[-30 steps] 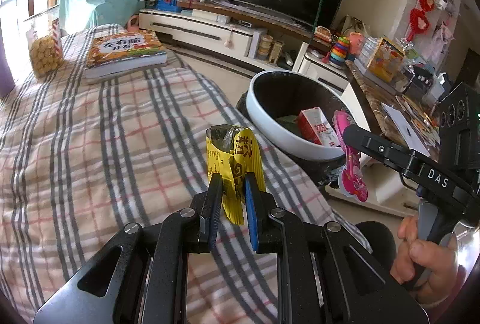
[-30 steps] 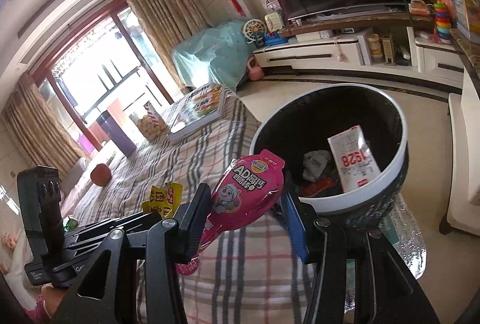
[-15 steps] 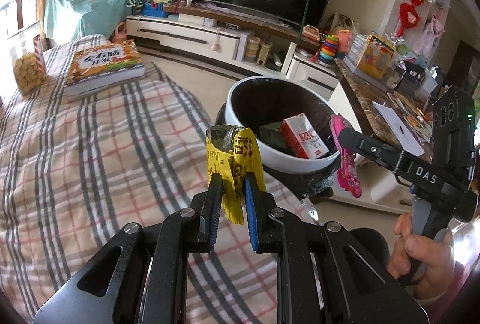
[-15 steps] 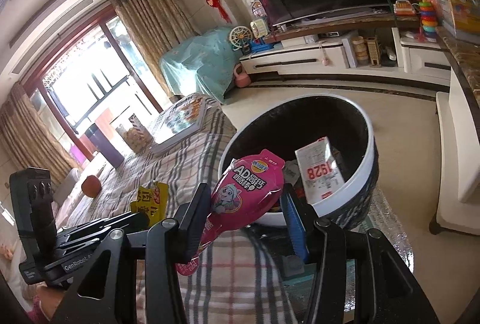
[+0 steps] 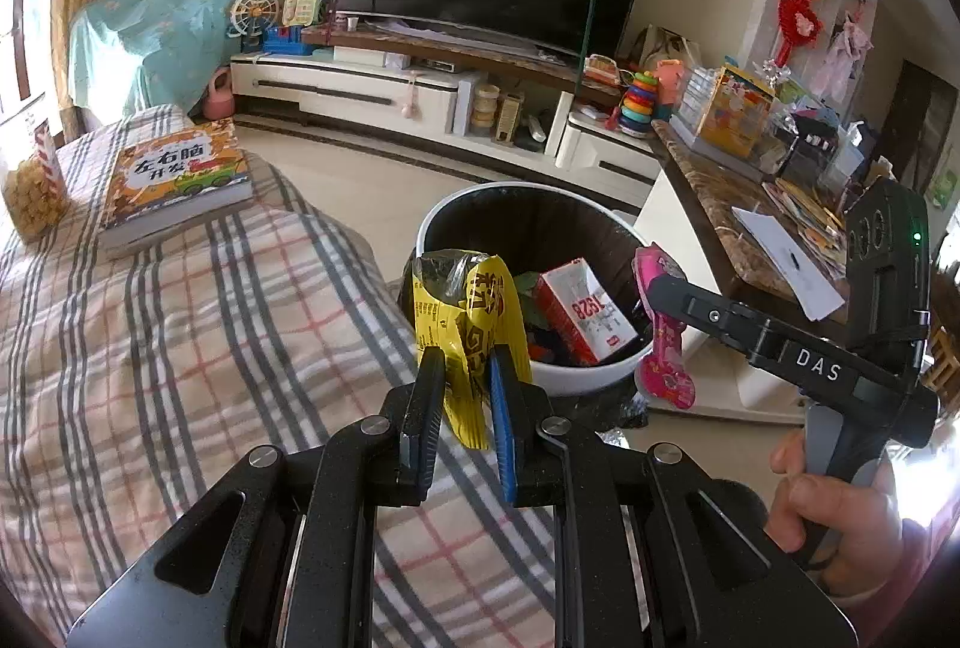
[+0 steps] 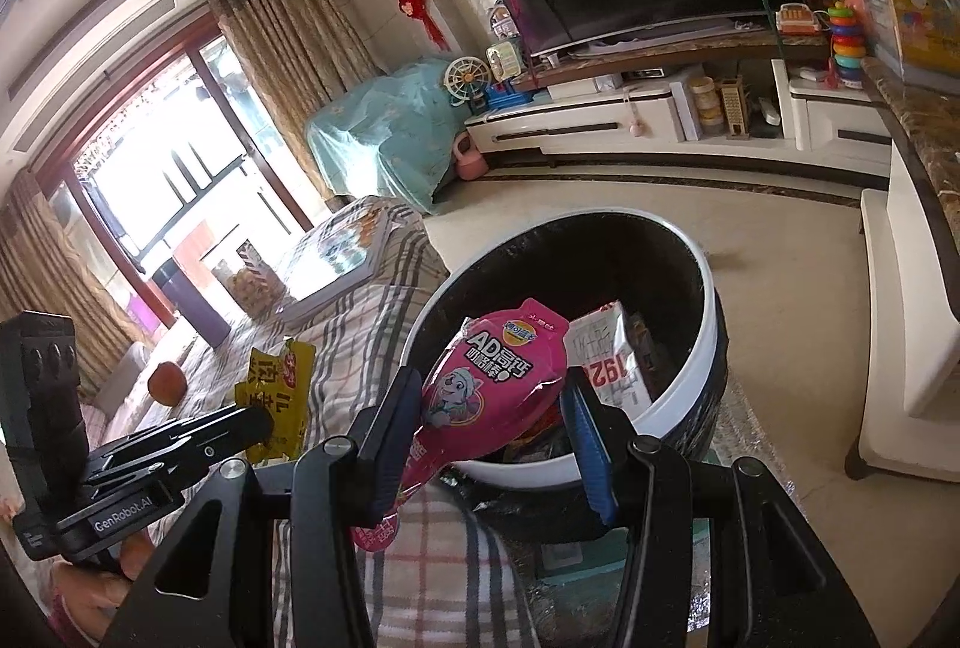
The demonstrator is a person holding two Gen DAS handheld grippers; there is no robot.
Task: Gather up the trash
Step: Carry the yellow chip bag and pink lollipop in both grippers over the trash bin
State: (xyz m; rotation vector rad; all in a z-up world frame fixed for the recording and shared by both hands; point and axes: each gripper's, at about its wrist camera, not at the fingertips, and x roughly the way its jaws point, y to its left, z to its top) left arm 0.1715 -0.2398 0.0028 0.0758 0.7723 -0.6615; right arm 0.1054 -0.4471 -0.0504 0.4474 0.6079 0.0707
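Note:
My left gripper (image 5: pixel 467 366) is shut on a crumpled yellow snack wrapper (image 5: pixel 465 300), held upright over the edge of the plaid-covered surface (image 5: pixel 180 348). My right gripper (image 6: pixel 492 402) is shut on a pink cartoon snack packet (image 6: pixel 480 402), just in front of the near rim of the round white-rimmed trash bin (image 6: pixel 714 330). The same bin (image 5: pixel 576 381) stands right behind the yellow wrapper in the left wrist view. Inside it lie a red-and-white carton (image 5: pixel 582 312) and other scraps. The left wrist view shows the pink packet (image 5: pixel 663 348) to the right of the bin.
A thick picture book (image 5: pixel 174 180) and a jar of snacks (image 5: pixel 30 192) sit far back on the plaid cover. An orange fruit (image 6: pixel 167 383) lies further left. A TV cabinet (image 5: pixel 420 102) lines the far wall and a cluttered marble counter (image 5: pixel 750 204) runs right of the bin.
Both grippers have come closer to the bin with their wrappers still gripped; the bin now looms larger and nearer the middle of both views.

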